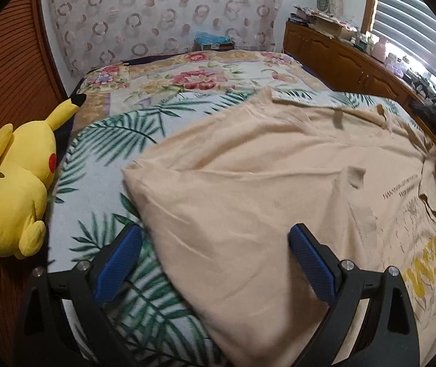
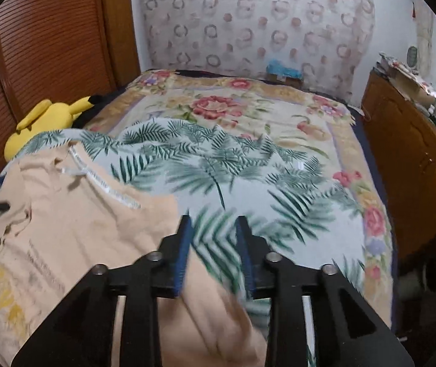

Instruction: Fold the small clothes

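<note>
A pale peach cotton T-shirt [image 1: 264, 183] with a yellow and dark printed design is seen spread on the bed over a palm-leaf patterned sheet [image 1: 107, 159], with a floral quilt [image 2: 233, 107] lying beyond it toward 12 o'clock. The left tongs [image 1: 215, 255] are held wide apart, one blue pad over the sheet and the other over the cloth, straddling the shirt's folded left edge with nothing gripped. The right tongs [image 2: 213, 244] are held narrowly apart at the shirt's right border, at about 6 o'clock in the right wrist view; some cloth seems to pass beneath them, but no firm pinch can be confirmed through the blur. For a good fold, both edges would best be gripped at matching heights, only the top layer taken and the sheet beneath left alone, and the cloth carried over under light tension so that wrinkles are drawn out. The shirt looks thin, soft and creased, its neckline [image 2: 95, 180] with white stitching lying toward 10 o'clock in the right view, and one side appears already turned over. A yellow plush toy [image 1: 16, 183] lies at 9 o'clock, well apart from the shirt.
</note>
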Demonstrator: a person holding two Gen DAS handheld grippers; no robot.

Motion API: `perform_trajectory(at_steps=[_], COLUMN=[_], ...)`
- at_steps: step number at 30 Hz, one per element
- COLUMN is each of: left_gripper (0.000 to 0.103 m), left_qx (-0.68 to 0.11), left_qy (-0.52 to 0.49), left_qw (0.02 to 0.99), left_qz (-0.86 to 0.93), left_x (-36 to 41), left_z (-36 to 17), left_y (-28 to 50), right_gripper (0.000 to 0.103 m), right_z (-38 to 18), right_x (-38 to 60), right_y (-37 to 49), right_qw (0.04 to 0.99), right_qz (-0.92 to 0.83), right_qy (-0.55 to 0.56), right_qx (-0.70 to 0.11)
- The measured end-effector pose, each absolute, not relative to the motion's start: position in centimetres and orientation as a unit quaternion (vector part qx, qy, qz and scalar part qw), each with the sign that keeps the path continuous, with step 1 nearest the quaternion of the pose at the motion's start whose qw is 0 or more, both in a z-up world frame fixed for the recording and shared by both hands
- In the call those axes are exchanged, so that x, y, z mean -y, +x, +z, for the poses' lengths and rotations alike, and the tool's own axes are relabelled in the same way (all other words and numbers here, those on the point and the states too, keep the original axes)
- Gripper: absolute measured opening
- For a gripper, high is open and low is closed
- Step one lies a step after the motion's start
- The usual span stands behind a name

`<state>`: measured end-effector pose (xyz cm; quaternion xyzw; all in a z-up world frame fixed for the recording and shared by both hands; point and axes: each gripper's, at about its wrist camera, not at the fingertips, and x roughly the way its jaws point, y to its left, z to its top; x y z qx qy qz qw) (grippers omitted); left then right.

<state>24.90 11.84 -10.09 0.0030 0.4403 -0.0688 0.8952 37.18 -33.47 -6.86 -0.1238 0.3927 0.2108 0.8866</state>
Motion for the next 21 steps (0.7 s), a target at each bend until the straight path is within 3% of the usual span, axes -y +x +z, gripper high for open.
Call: perform_trajectory(at_steps=[2,6,9,20,21], left_gripper=[0.097,0.093,0.087,0.086,0.082], left_qx=[-0.436,-0.434,-0.435,-0.447,-0.443], left_qy=[-0.009,-0.022,-0.025,-0.044,-0.044], left_qw=[0.897,0.897,0.896,0.890,0.892], left_qz=[-0.072,-0.077,-0.087,-0.075,-0.076], left_x=[-12.6,-14.0,-14.3,-15.5,-15.6], left_z=[-9.7,-9.0,-8.8,-10.0,-10.0], left_y=[25.2,25.9,26.5,28.0,28.0], right_gripper=[0.047,0.053,0.054,0.054,0.054], right_z=[-7.0,-7.7,-8.3,-10.5,-10.5], right_x=[34.8,37.9,39.8,39.9,39.7], right_y=[36.0,33.7,32.4,31.9,32.1], right_qw=[0.887,0.887,0.884,0.875,0.875], right_qz=[0.203,0.181,0.173,0.186,0.190], right_qy=[-0.120,-0.107,-0.093,-0.081,-0.078], right_qx=[-0.397,-0.412,-0.425,-0.440,-0.439])
